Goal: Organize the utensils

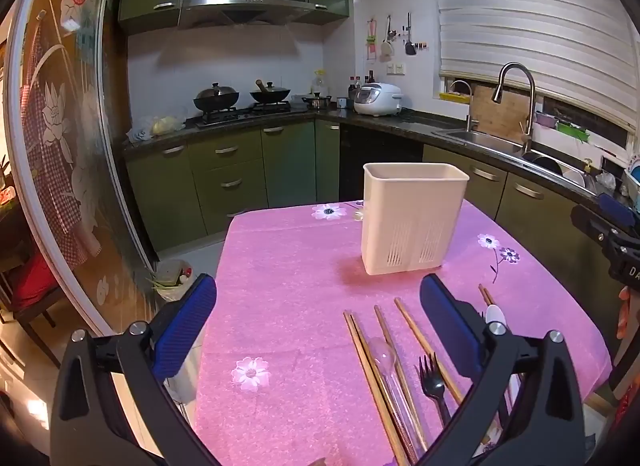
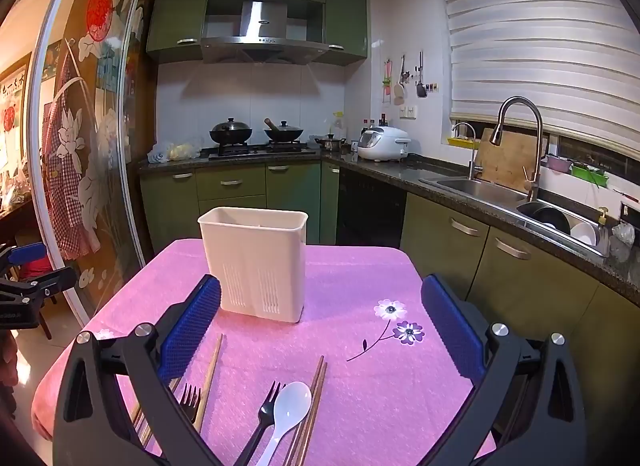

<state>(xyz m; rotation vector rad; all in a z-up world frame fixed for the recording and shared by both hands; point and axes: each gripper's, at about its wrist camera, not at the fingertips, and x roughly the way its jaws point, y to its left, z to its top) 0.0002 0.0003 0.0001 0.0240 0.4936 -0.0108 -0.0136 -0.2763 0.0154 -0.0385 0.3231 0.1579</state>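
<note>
On the pink-clothed counter [image 2: 360, 274], near us, the utensils lie loose: wooden chopsticks [image 1: 360, 350], black plastic forks [image 2: 266, 412] and a white spoon [image 2: 290, 406], with the cream slotted holder [image 2: 254, 262] standing upright beyond them. Both our left tongs [image 1: 318, 330] and right tongs [image 2: 320, 330] are released wide, grasping nothing. We judge these pieces light, stiff and slippery, lying flat; we would pinch each mid-handle.

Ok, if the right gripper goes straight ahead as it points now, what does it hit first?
Probably the white holder, dead ahead between the open fingers; angled slightly down, it might touch the pink cloth first.
</note>
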